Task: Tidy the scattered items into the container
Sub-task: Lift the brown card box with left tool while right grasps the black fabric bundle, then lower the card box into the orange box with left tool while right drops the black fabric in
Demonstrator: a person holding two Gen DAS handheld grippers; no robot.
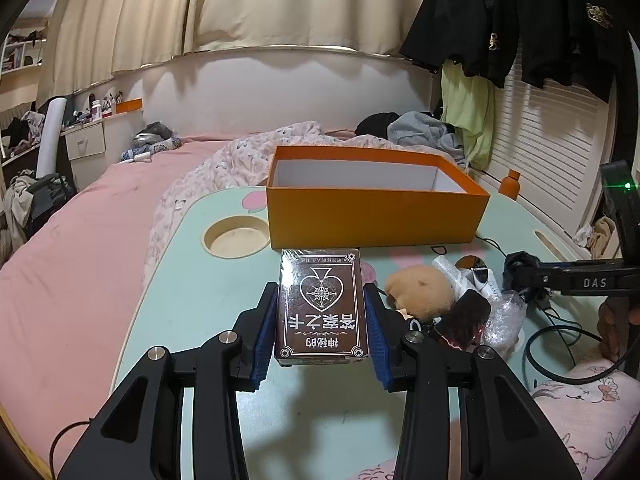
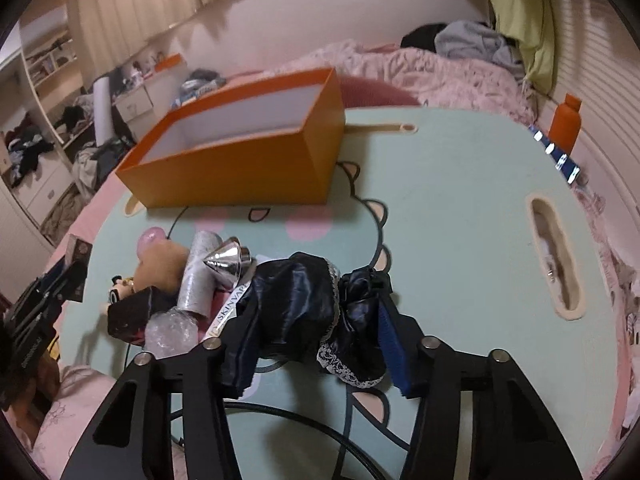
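Observation:
My left gripper is shut on a dark brown card box with a spade emblem, held above the mint lap table. The open orange box stands just beyond it, white inside; it also shows in the right wrist view. My right gripper is shut on a dark navy satin cloth with lace trim. To its left lies a pile: a tan plush toy, a silver tube, a silver cone and bubble wrap.
A round cup recess is in the table left of the orange box. A slot handle is at the table's right. Black cables run over the near edge. An orange bottle and pink bedding surround the table.

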